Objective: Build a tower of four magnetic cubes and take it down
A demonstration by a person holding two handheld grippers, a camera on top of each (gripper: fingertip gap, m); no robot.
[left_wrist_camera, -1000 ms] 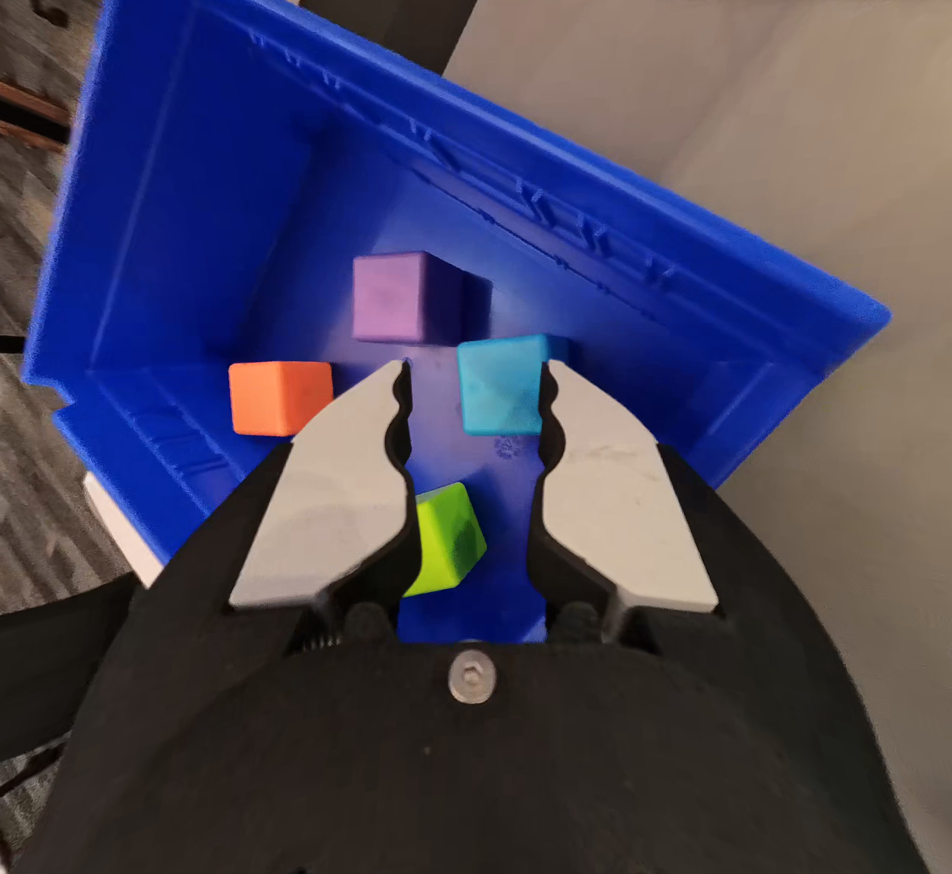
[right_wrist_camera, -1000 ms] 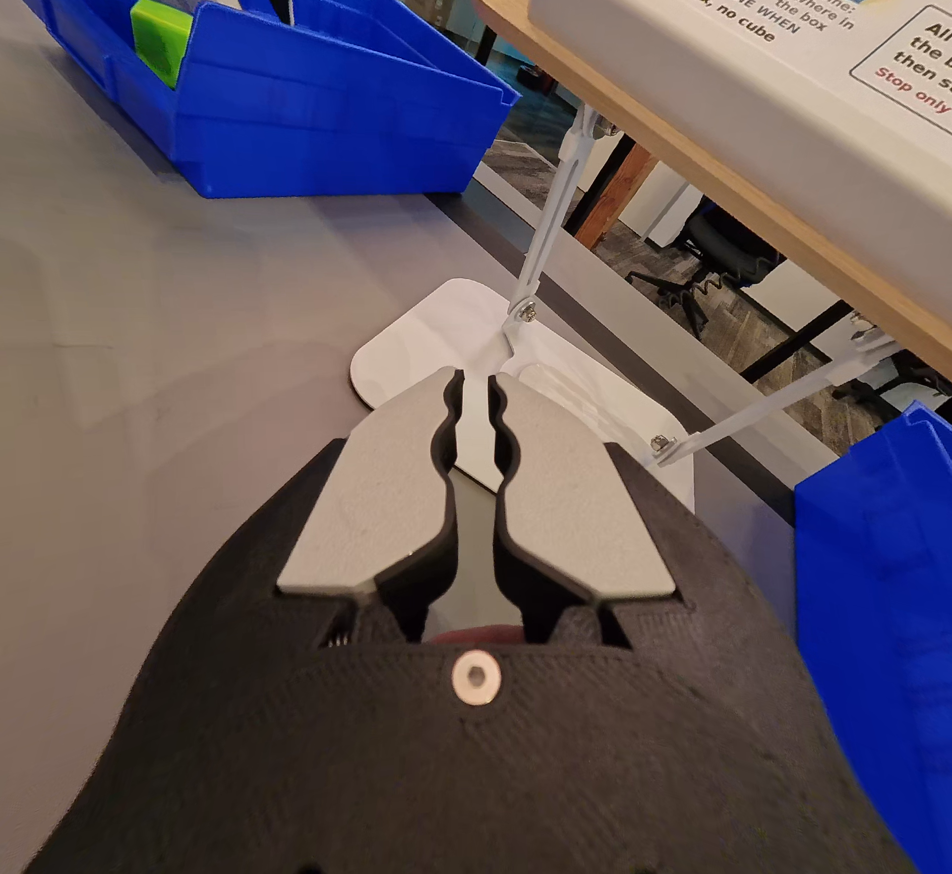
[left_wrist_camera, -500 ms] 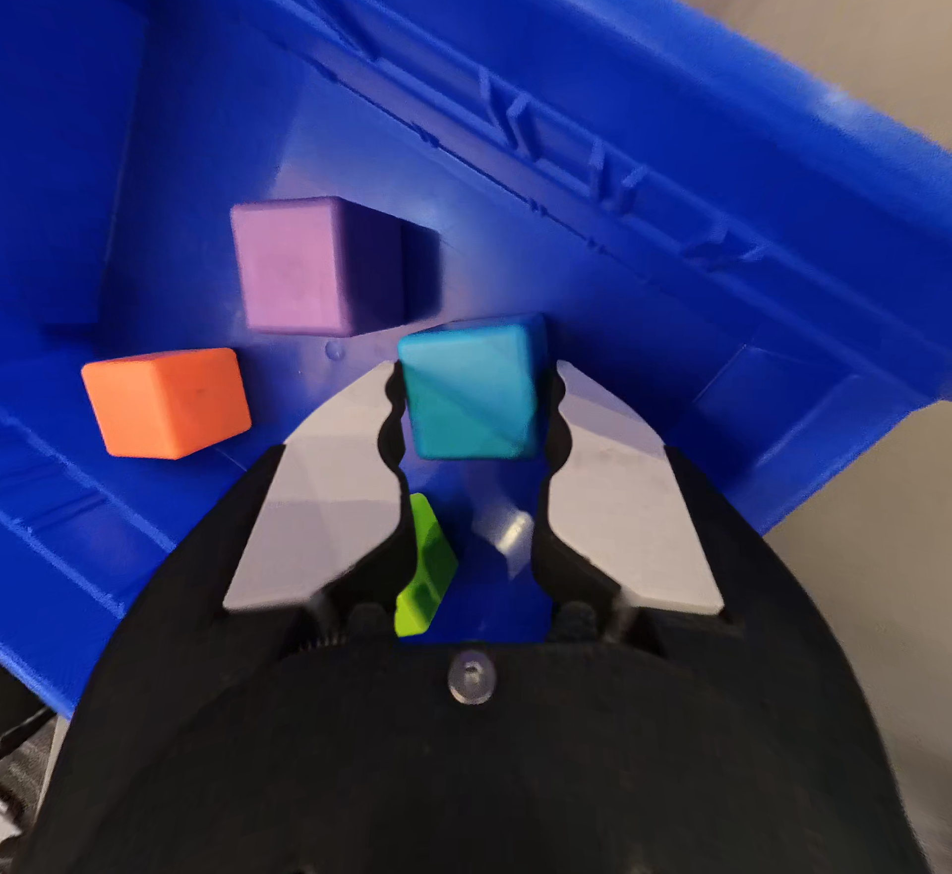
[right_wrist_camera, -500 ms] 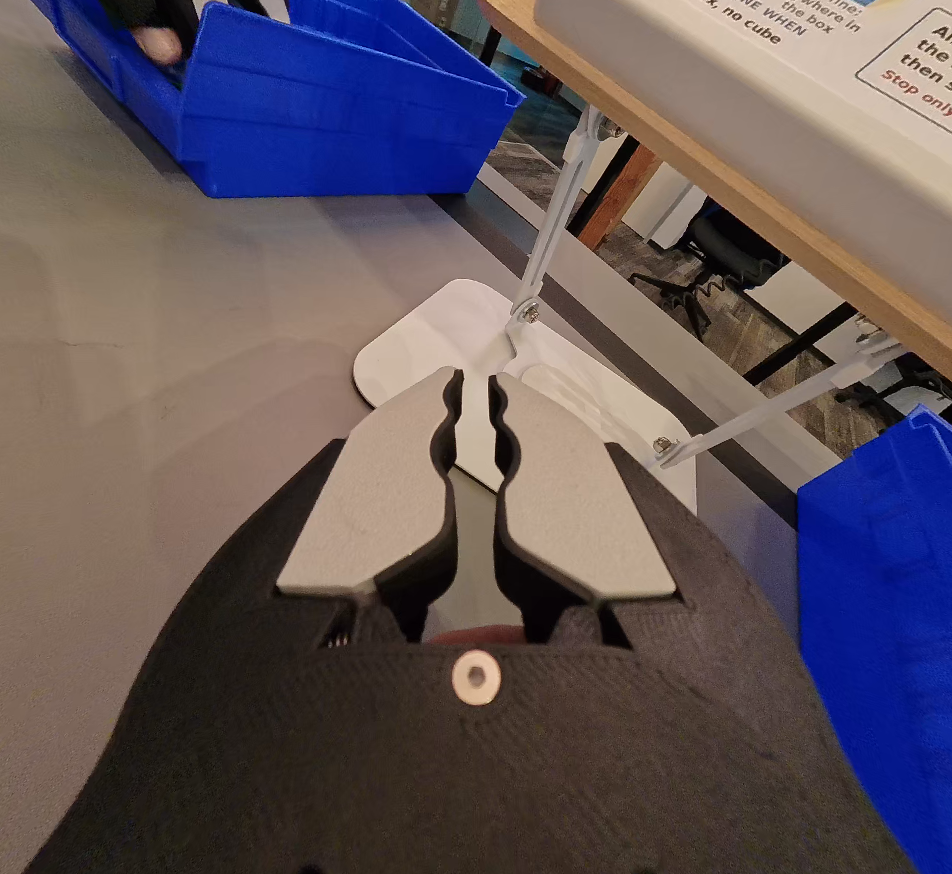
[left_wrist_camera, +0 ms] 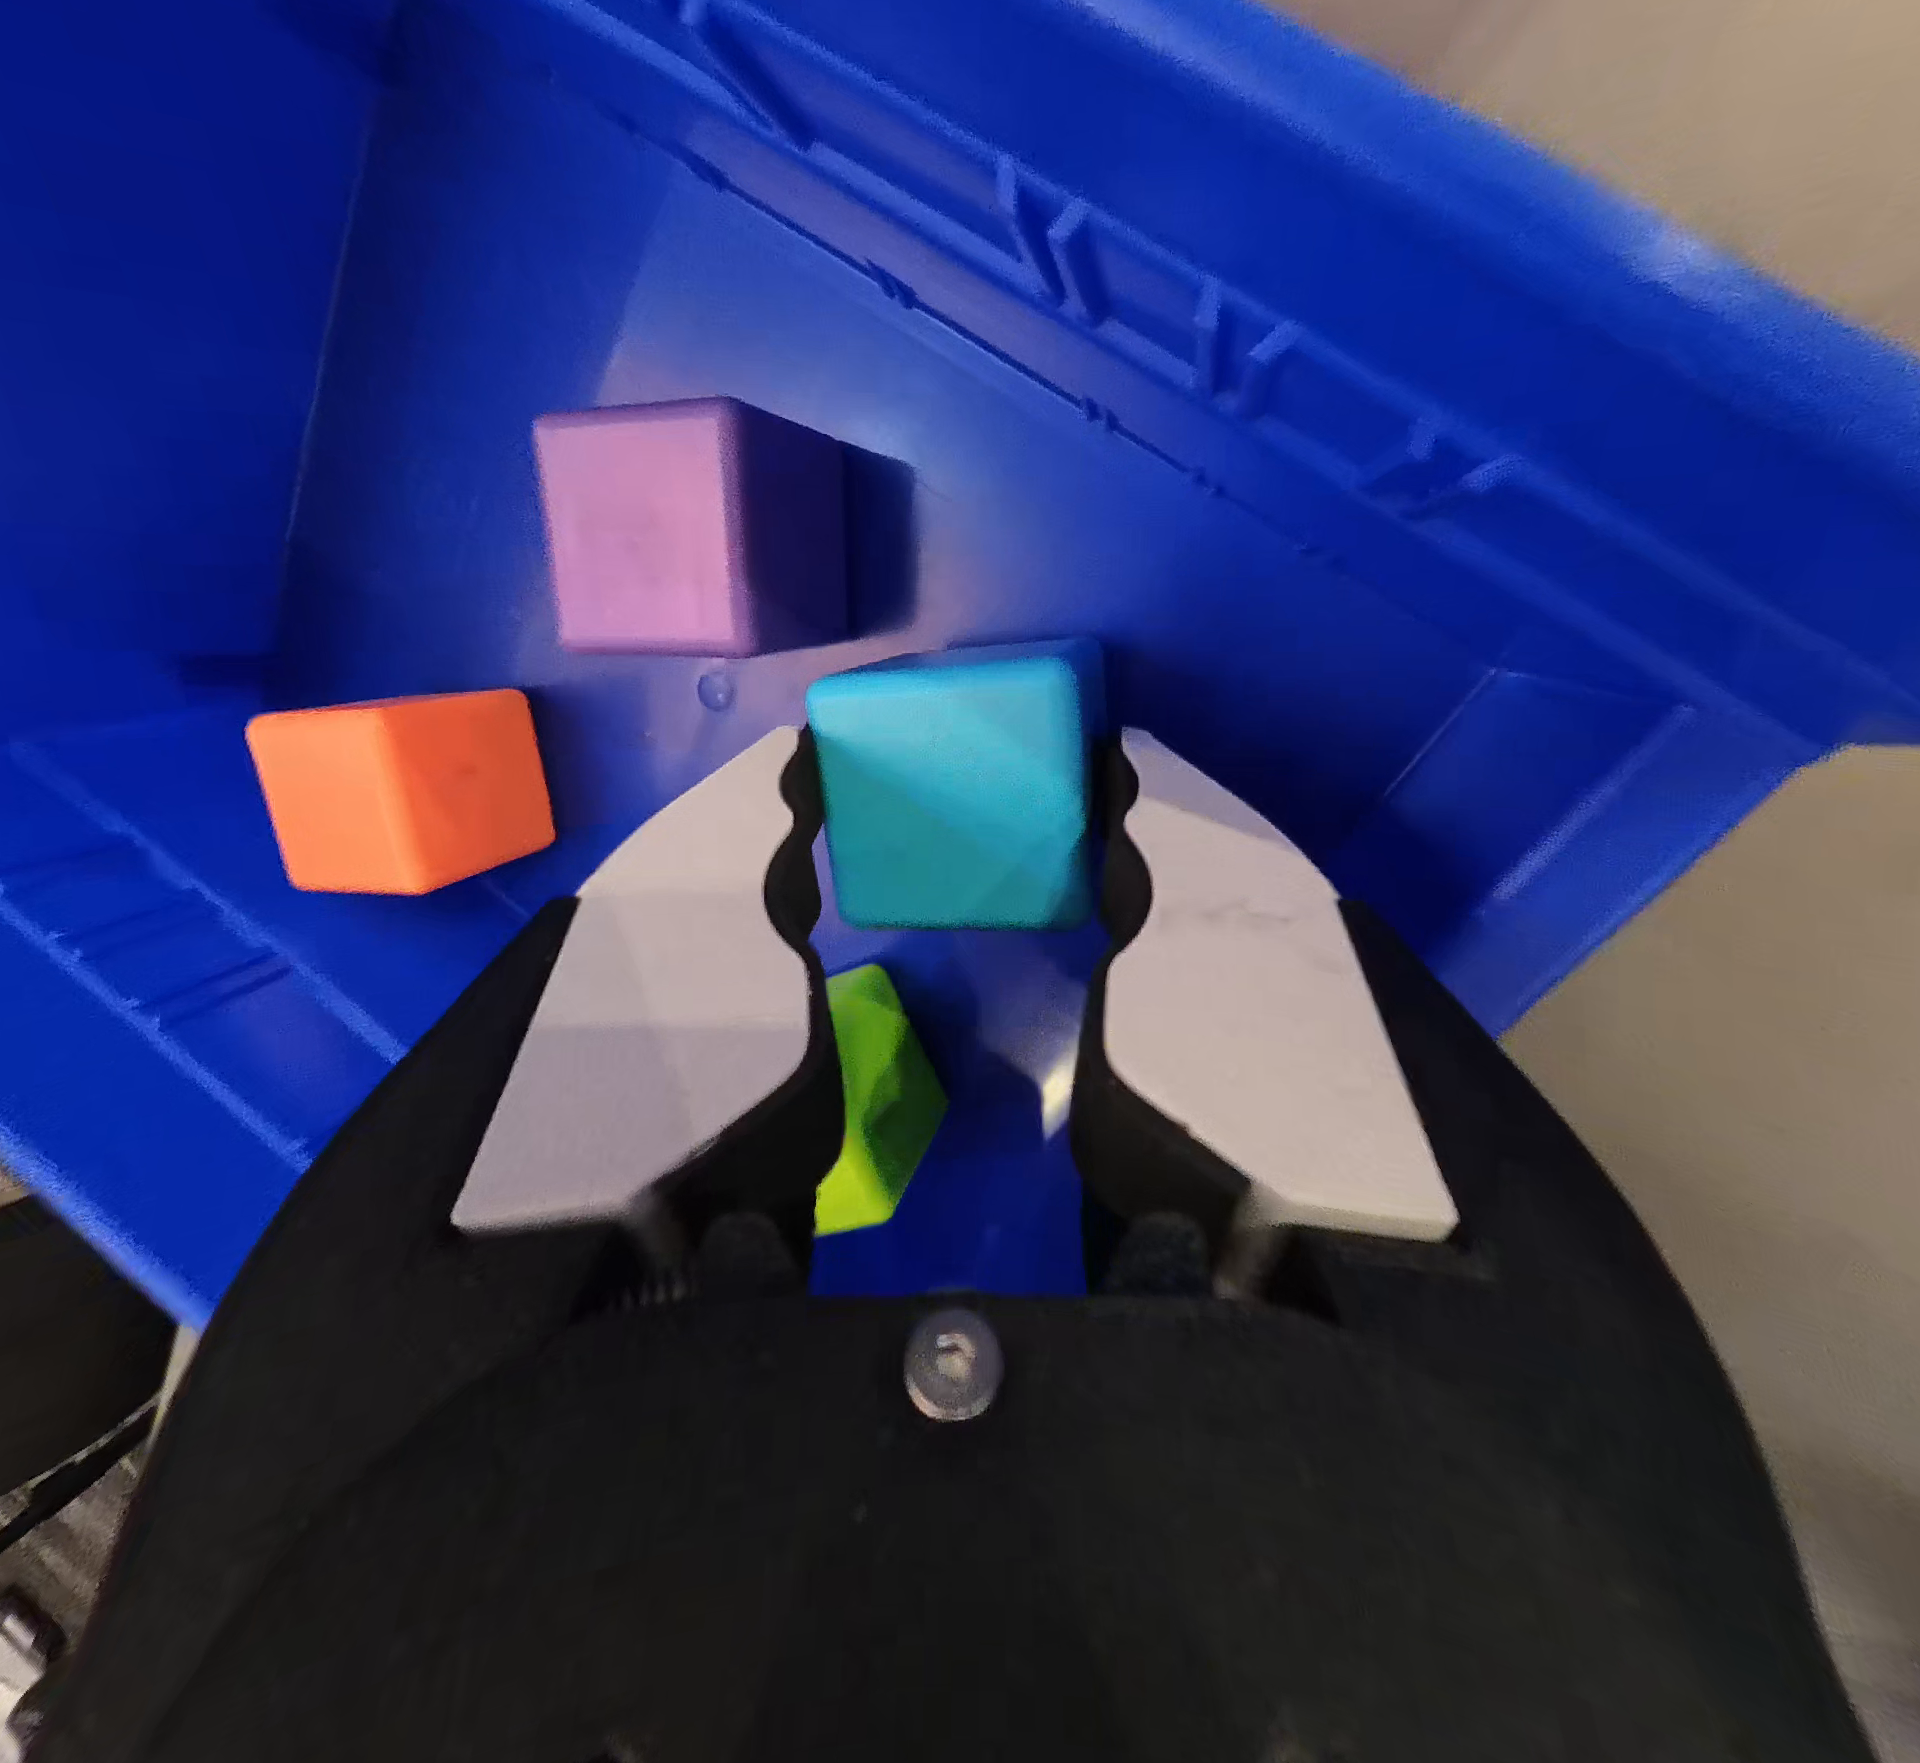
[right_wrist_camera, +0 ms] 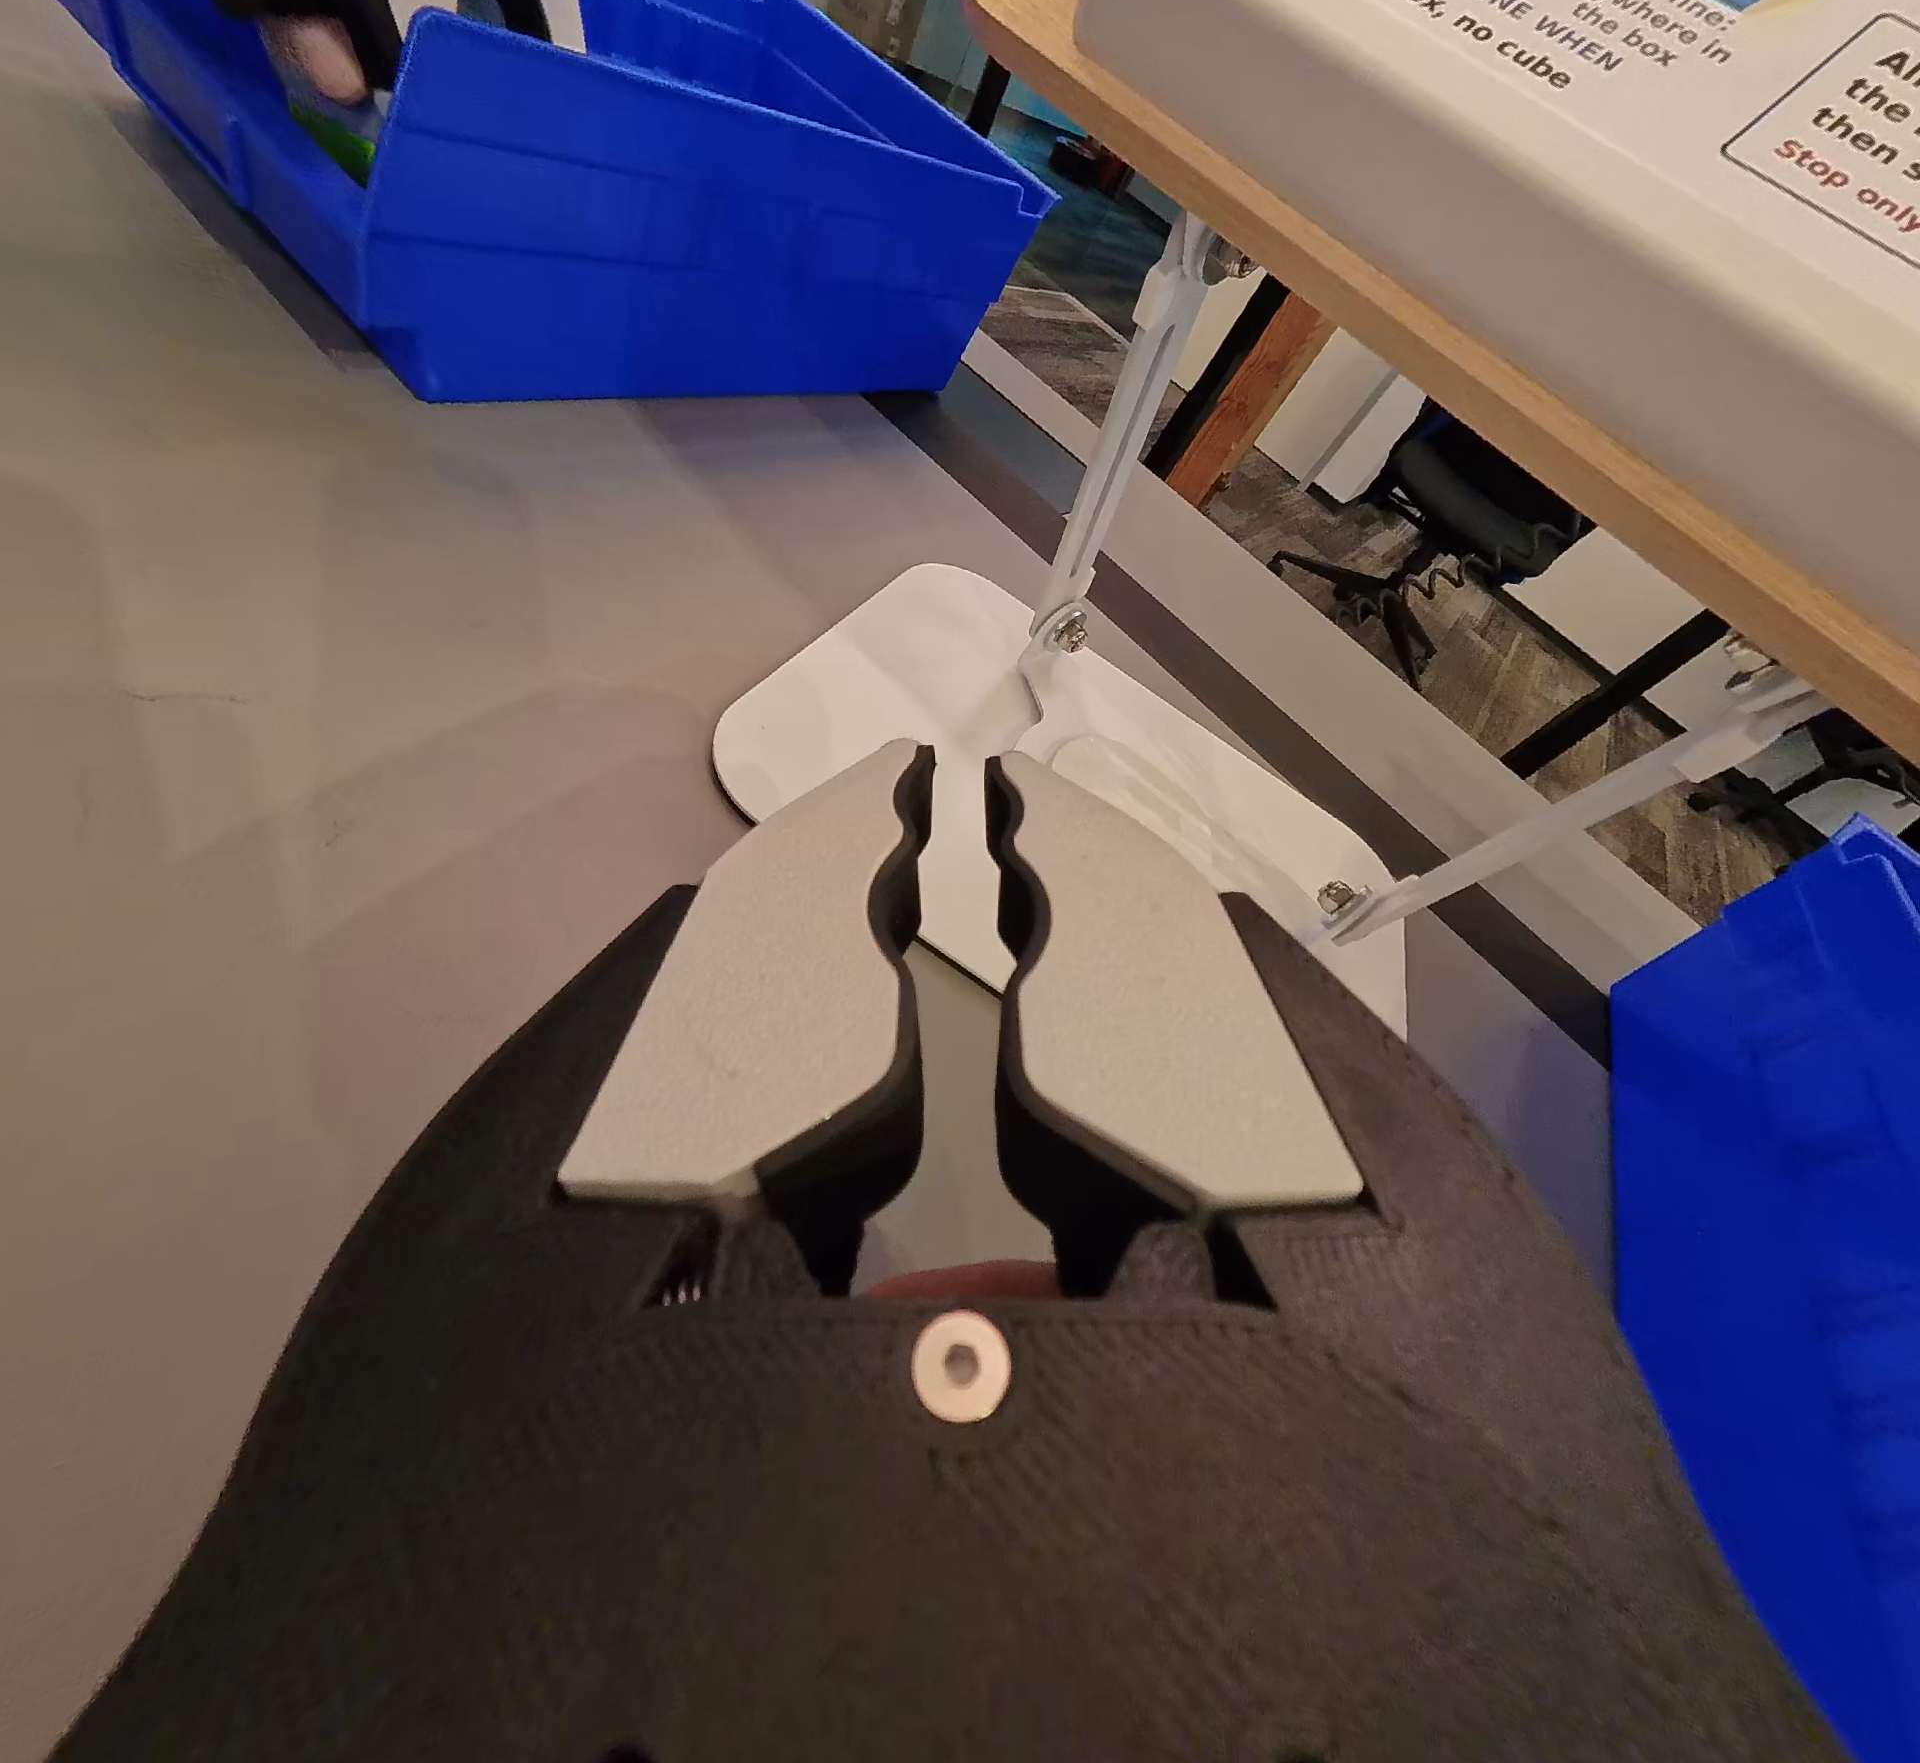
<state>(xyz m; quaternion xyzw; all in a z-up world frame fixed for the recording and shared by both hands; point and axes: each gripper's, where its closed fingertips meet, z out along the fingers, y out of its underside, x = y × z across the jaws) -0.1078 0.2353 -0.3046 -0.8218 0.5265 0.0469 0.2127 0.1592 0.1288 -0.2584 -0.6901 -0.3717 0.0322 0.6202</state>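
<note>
In the left wrist view a blue bin (left_wrist_camera: 1143, 186) holds a purple cube (left_wrist_camera: 655, 539), an orange cube (left_wrist_camera: 405, 788), a teal cube (left_wrist_camera: 951, 799) and a green cube (left_wrist_camera: 878, 1100). My left gripper (left_wrist_camera: 956, 747) is open inside the bin, with one finger on each side of the teal cube. The green cube lies tilted below it, partly hidden by the left finger. My right gripper (right_wrist_camera: 958, 757) is shut and empty, low over the grey table (right_wrist_camera: 312, 674), well away from the bin (right_wrist_camera: 675, 290).
A white stand base (right_wrist_camera: 894, 664) with thin struts sits just ahead of the right gripper and holds a tilted instruction board (right_wrist_camera: 1455, 51). A second blue bin (right_wrist_camera: 1787, 1194) is at the right edge. The table's far edge runs behind the stand. Some 30 centimeters of space lies between my two pairs of fingers.
My left gripper went down into the bin and forward, so its open fingers now straddle the teal cube. The right gripper has stayed still.
</note>
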